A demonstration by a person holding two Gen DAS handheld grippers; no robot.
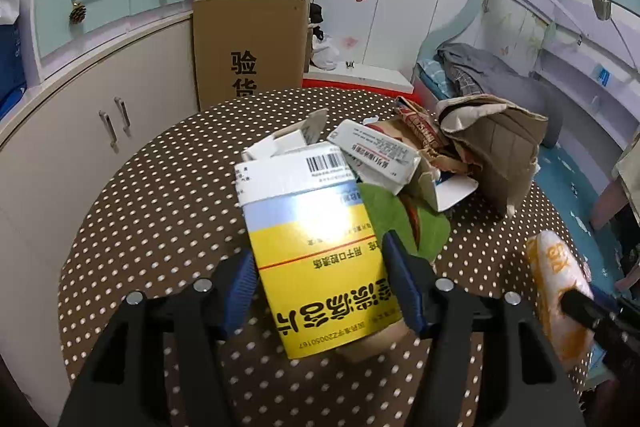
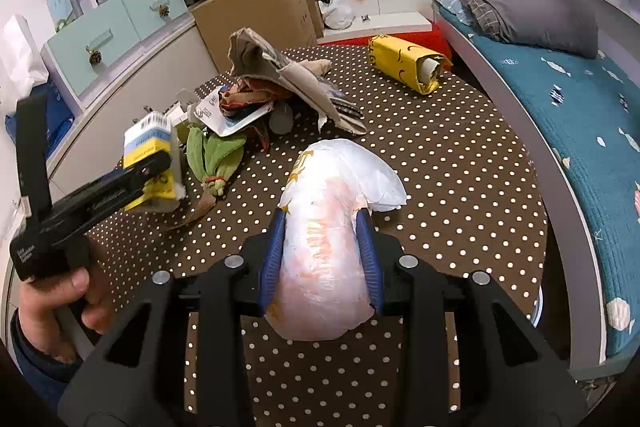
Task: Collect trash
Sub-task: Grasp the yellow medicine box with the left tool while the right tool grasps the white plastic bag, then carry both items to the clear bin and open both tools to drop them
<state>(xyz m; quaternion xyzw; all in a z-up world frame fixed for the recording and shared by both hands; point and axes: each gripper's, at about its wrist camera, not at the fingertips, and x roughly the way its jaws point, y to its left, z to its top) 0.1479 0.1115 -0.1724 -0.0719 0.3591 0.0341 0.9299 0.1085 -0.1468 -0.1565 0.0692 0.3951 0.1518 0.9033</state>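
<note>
My left gripper (image 1: 320, 287) is shut on a yellow and white medicine box (image 1: 308, 239), held just above the brown dotted table (image 1: 160, 211); the box also shows in the right wrist view (image 2: 150, 151). My right gripper (image 2: 322, 259) is shut on a white and orange plastic bag (image 2: 328, 227), seen at the right edge of the left wrist view (image 1: 558, 287). A pile of trash lies beyond the box: a white carton (image 1: 376, 151), green leaves (image 1: 404, 223) and crumpled brown paper (image 1: 496, 147).
A yellow wrapped parcel (image 2: 404, 63) lies at the far side of the table. A tall cardboard box (image 1: 250, 47) stands behind the table. Cabinets (image 1: 100, 131) run along the left and a bed (image 2: 580, 115) along the right.
</note>
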